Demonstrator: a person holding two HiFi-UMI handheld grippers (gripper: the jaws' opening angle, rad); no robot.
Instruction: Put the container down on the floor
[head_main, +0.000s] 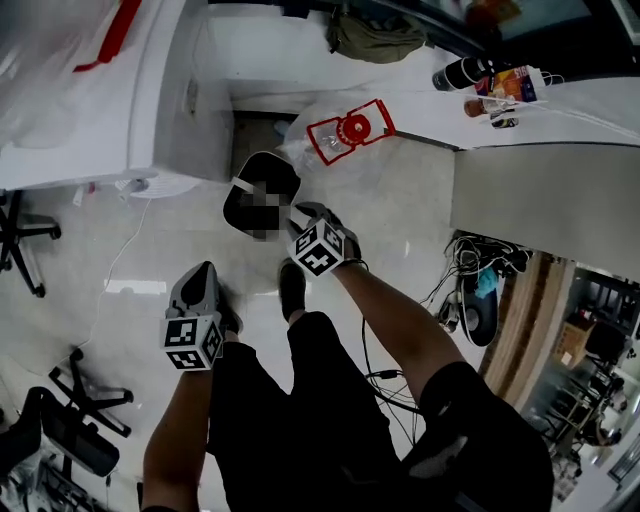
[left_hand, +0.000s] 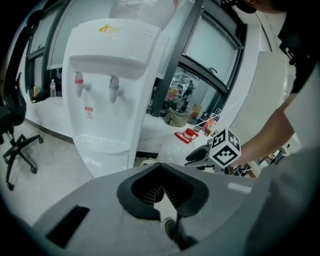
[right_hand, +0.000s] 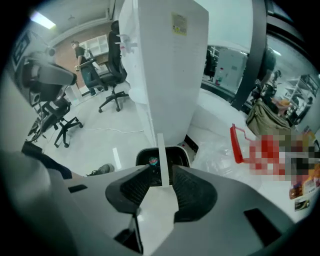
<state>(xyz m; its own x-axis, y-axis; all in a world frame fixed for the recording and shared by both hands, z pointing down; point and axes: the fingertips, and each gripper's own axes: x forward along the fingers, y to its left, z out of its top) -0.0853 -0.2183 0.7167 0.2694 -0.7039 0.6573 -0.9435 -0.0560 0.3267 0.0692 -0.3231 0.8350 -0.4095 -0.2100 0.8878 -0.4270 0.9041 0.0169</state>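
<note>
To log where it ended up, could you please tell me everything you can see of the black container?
The container is a black, rounded-square bin, seemingly plastic, open at the top, with a white strip, likely its handle, rising from it. It stands upright on the pale floor beside the white water dispenser. Something small and colourful lies inside. The right gripper hovers above, jaws open, not pressing it.
</note>
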